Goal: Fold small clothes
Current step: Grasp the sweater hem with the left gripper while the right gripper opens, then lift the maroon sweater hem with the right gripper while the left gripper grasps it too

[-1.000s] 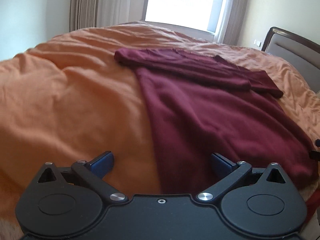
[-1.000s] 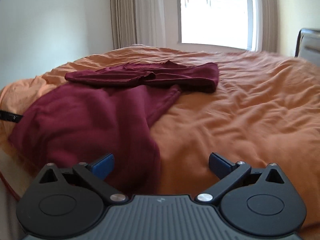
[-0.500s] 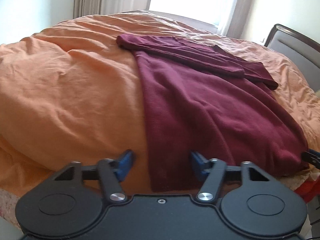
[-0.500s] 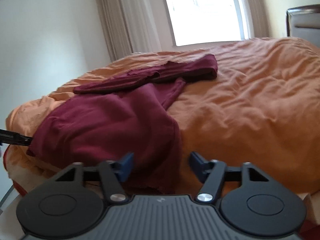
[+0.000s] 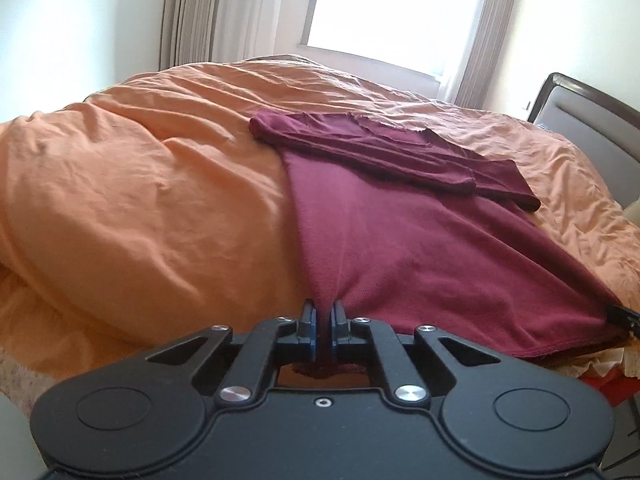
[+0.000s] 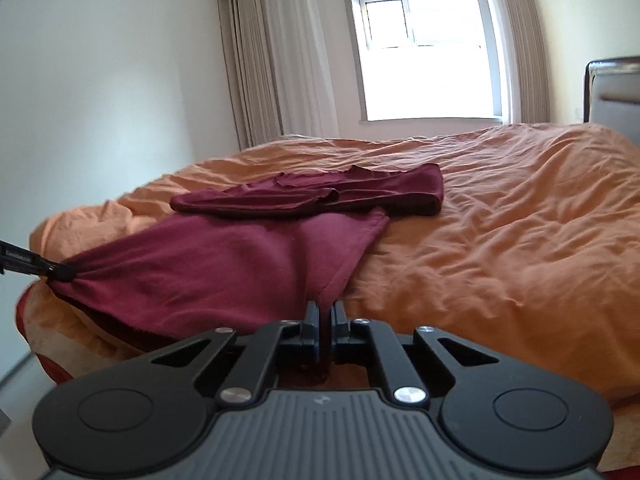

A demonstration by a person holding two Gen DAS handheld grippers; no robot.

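Pinching the maroon shirt's (image 5: 420,248) near hem corners, left tool (image 5: 323,316) and right tool (image 6: 325,316) both clamped on cloth | shirt spread across orange bed (image 5: 140,184), hem pulled taut between tools | sleeves folded across far end

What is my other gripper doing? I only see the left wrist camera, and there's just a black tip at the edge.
Observer: The right gripper is shut on the maroon shirt, at its near hem.
Operator: Is the shirt flat there?
Observer: No. The cloth rises off the orange duvet in a fold to that gripper.
Operator: Can you see my gripper from that side?
Observer: Yes. The left gripper shows at the left edge of the right wrist view, with the shirt's corner bunched at its tip.
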